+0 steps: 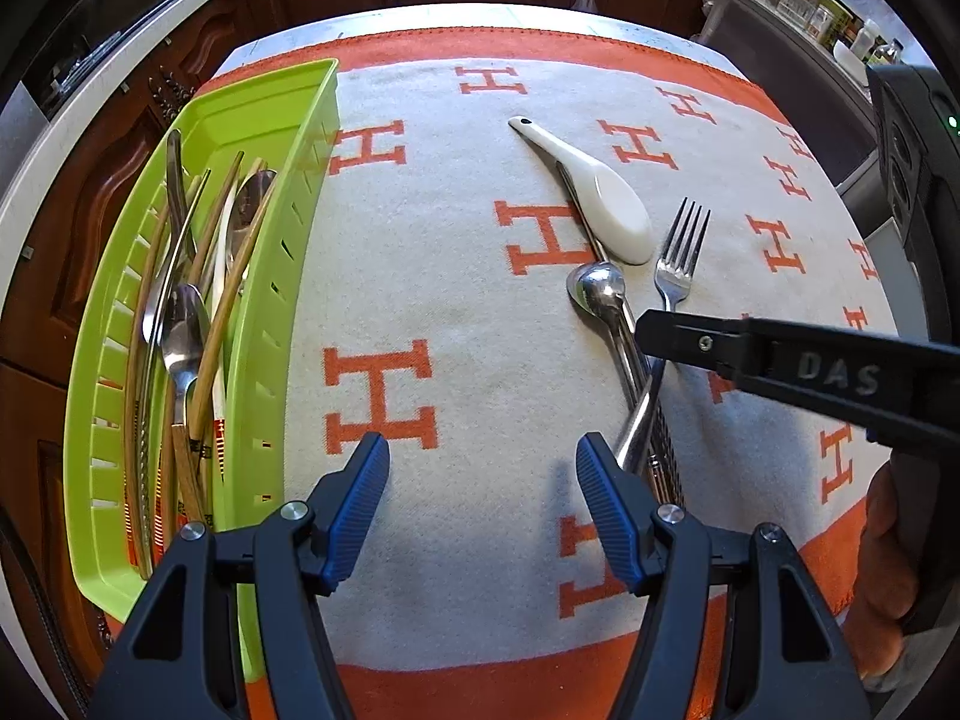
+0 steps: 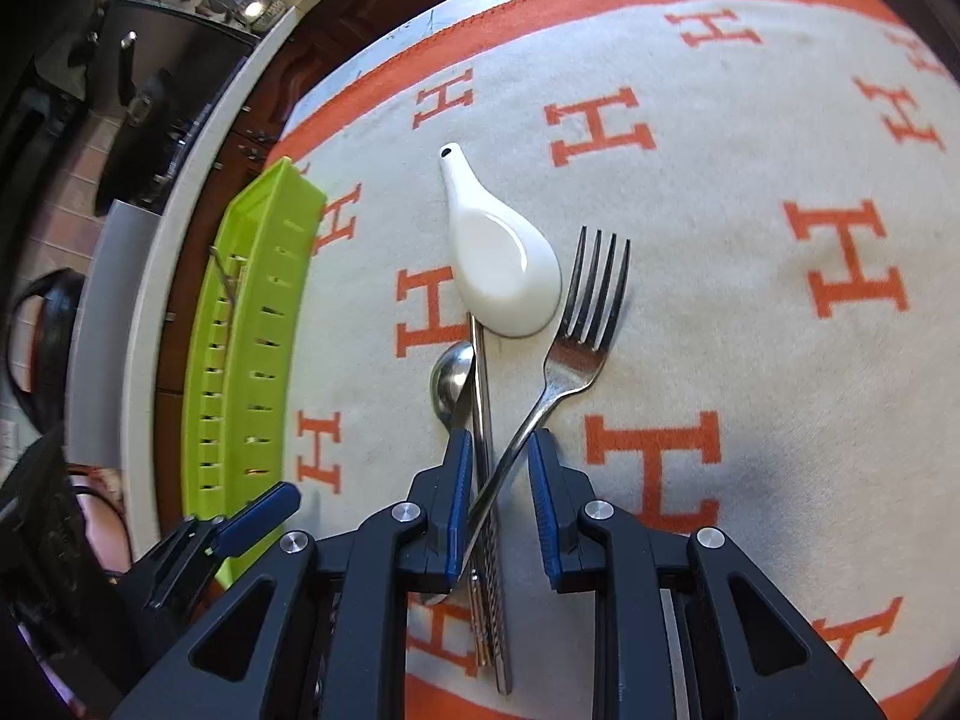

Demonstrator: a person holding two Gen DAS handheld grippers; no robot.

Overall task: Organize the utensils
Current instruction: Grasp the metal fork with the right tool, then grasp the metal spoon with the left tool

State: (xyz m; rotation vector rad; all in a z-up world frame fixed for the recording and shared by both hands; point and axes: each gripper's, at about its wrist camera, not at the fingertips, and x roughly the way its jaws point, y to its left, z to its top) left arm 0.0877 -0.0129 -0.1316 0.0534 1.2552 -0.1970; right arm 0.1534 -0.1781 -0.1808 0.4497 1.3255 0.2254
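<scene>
On the orange-and-grey cloth lie a white ceramic spoon (image 1: 606, 204) (image 2: 498, 264), a metal spoon (image 1: 597, 291) (image 2: 450, 384), a fork (image 1: 678, 264) (image 2: 588, 324) and metal chopsticks (image 1: 666, 456) (image 2: 483, 372), crossing one another. My right gripper (image 2: 499, 450) (image 1: 645, 330) is low over that crossing. Its narrow jaws straddle the fork handle and chopsticks, with a gap still showing beside them. My left gripper (image 1: 483, 456) hangs open over bare cloth, between the pile and a green tray (image 1: 300, 138) (image 2: 252, 300) that holds several utensils.
The tray runs along the table's left edge, with dark wooden cabinets beyond. A person's hand (image 1: 888, 570) holds the right gripper at the lower right. One left-gripper fingertip (image 2: 264, 507) shows near the tray's near end. A cluttered counter lies far right.
</scene>
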